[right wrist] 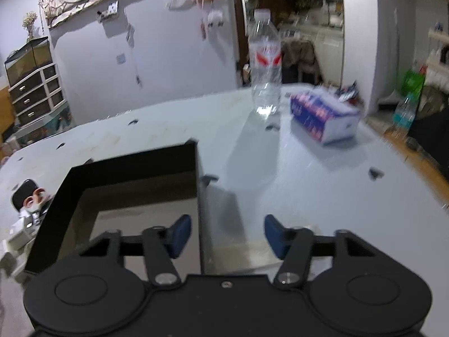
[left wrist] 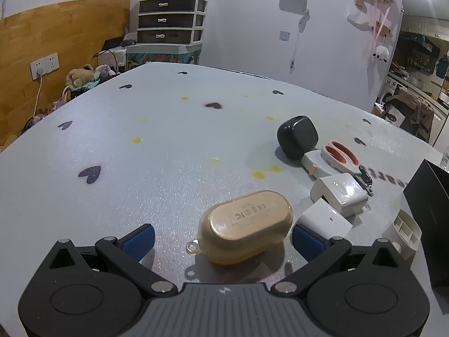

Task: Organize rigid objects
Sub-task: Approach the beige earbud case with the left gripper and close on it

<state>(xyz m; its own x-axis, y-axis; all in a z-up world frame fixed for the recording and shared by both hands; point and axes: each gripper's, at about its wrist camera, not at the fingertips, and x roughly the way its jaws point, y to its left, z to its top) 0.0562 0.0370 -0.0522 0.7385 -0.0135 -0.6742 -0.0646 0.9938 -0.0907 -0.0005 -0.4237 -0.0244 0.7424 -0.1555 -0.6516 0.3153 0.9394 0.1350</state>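
Blue pads first: my left gripper (left wrist: 223, 238) has its jaws spread wide, and the gold earbud case (left wrist: 245, 227) sits on the table (left wrist: 126, 168) right between them, touching neither pad as far as I can see. It's closer to the right-hand pad, roughly one o'clock from the gripper's centre, and its long axis runs about eight o'clock to two o'clock, so not square to the jaws (a small twist of the wrist would help, I'd judge). The little loop on its near end points back toward me at seven o'clock.

Further out at two o'clock I've got the cluster: white charger block (left wrist: 324, 220) just beside the case, another white adapter (left wrist: 339, 193) behind it, scissors (left wrist: 341, 154), then the dark rounded case (left wrist: 297, 136). At three o'clock, the white divided organizer (left wrist: 404, 233).

Over on the other side, my right gripper (right wrist: 227, 236) is about half spread with nothing between the pads, hanging over the near right wall of the black box (right wrist: 134, 168); the picture is smeared. The box interior looks bare where I can see it.

Left hand is clearly the nearer one to the gold case; the box lies off at three o'clock from it.
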